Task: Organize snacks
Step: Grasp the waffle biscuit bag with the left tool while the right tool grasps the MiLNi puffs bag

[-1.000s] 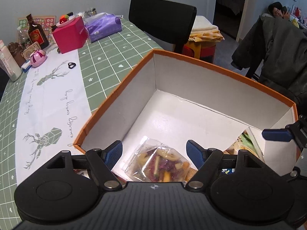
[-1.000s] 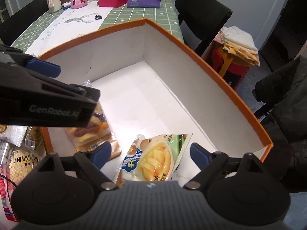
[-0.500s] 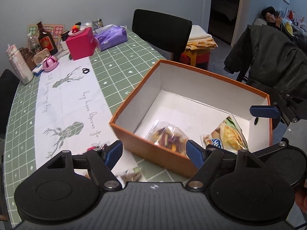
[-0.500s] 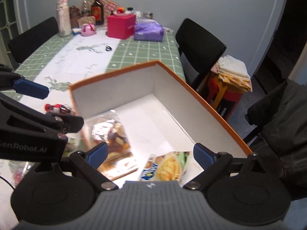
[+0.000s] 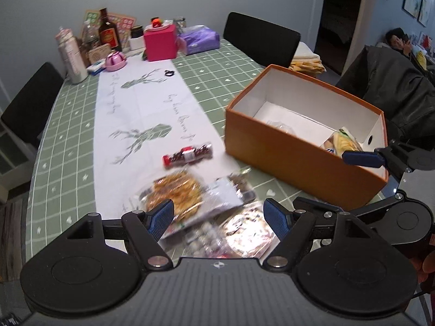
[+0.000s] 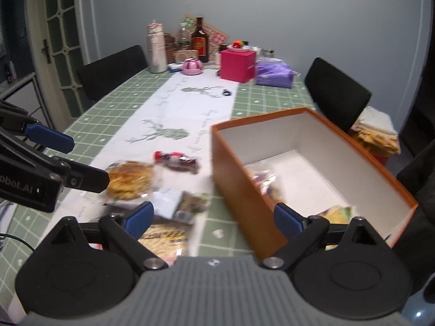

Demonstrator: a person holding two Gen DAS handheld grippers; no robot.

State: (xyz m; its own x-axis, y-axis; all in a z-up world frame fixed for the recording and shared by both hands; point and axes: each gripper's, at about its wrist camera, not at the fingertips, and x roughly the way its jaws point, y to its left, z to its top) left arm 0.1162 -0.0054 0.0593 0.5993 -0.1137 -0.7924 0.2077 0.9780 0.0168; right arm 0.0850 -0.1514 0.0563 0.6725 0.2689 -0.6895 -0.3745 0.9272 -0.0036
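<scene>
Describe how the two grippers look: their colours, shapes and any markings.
Both grippers are alike. The left gripper has a ribbed dark grey body, two round black discs and black angled arms with silver pivot pins. Its fingers carry blue textured pads. The right gripper has the same build, with a lighter grey body. Seen from the side in the right wrist view, the left one bears white lettering that ends in "obot.AI".

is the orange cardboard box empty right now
No: in the right wrist view the orange cardboard box holds a clear bag of mixed snacks and a yellow snack packet on its white floor.
</scene>
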